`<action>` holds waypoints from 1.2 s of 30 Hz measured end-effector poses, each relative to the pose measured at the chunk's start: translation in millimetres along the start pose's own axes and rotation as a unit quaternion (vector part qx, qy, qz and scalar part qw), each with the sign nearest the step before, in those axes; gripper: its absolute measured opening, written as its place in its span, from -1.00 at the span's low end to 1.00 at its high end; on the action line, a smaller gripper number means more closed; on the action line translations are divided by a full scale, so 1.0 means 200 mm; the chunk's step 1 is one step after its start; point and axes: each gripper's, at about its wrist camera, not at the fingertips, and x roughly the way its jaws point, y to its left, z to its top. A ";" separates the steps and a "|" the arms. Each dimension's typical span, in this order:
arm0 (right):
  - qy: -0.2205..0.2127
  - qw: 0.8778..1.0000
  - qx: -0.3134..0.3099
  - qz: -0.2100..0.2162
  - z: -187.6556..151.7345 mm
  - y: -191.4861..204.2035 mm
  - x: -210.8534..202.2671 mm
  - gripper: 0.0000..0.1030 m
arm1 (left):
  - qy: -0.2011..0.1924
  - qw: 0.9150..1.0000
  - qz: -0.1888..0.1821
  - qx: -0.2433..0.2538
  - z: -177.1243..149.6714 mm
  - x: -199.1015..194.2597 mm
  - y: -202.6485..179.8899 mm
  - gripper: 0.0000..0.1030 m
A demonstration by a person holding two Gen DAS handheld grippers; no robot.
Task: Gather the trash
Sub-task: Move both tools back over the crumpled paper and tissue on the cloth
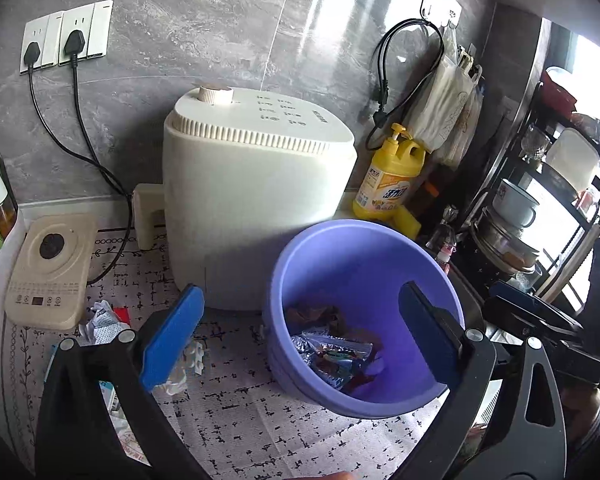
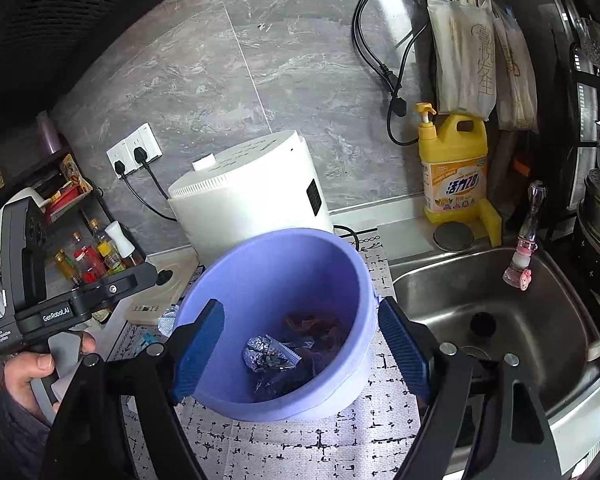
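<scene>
bucket (image 1: 364,280) on patterned mat (image 1: 236,412), tilted, mouth toward cameras | wrappers (image 2: 272,356) inside | left gripper (image 1: 300,344) wide, empty | right gripper (image 2: 300,348) wide astride bucket, pads apart from it | sink (image 2: 556,320) right view only; crumpled paper (image 1: 102,322) left view only

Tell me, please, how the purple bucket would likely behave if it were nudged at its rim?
The purple bucket looks like thin plastic, so probably light. It holds only a few wrappers at the bottom, which add little weight, so a rim push would likely tip it rather than slide it. The patterned mat beneath looks textured, which may resist sliding further.
</scene>
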 end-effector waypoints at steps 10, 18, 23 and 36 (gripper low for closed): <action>-0.006 1.000 -0.002 0.000 -0.03 0.31 0.09 0.86 | -0.006 1.000 0.020 -0.017 0.01 -0.20 0.33 0.88; 0.001 1.000 0.001 -0.001 -0.05 0.56 0.18 0.86 | -0.007 0.999 0.028 -0.018 -0.02 -0.33 0.56 0.88; 0.005 1.000 -0.006 -0.001 -0.09 0.72 0.23 0.86 | -0.008 0.999 0.030 -0.029 -0.03 -0.39 0.73 0.88; 0.014 1.000 0.005 -0.023 -0.22 0.99 0.37 0.86 | -0.002 0.999 0.038 -0.034 -0.07 -0.45 1.04 0.88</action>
